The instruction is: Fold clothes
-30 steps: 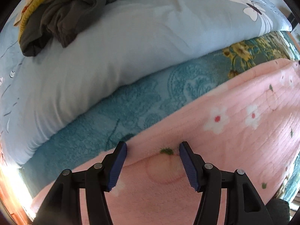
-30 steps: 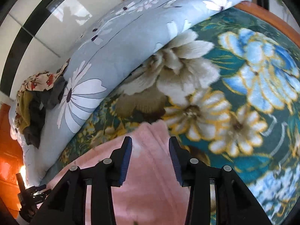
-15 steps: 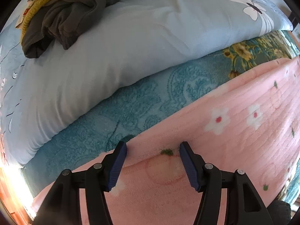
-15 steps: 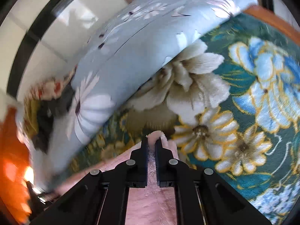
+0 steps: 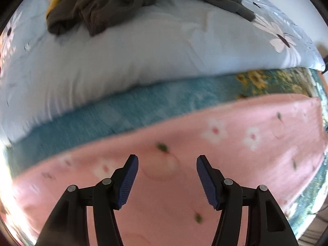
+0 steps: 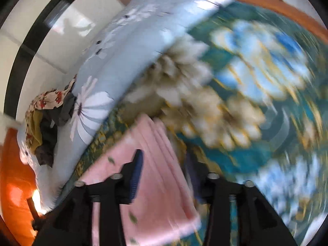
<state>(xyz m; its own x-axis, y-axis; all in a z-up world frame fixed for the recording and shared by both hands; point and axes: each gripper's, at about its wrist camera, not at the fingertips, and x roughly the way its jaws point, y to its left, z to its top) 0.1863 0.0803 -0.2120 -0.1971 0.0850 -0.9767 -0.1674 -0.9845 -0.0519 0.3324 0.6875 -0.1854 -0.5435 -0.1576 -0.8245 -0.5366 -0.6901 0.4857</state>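
Observation:
A pink fleece garment with white flowers lies folded flat on the teal floral blanket. My left gripper is open and empty, just above the pink cloth a little back from its far edge. In the right wrist view the pink garment shows as a stack of folded layers with its corner ahead. My right gripper is open, its fingers either side of the stack's end, holding nothing. The view is blurred by motion.
A pale blue flowered duvet is heaped behind the teal blanket. Dark grey and yellow clothes lie piled on it; they also show in the right wrist view. An orange wooden bed frame borders the blanket.
My right gripper shut on the pink corner half a second ago and has now opened, leaving the cloth folded. My left gripper pulled back from the garment's far edge and stayed open.

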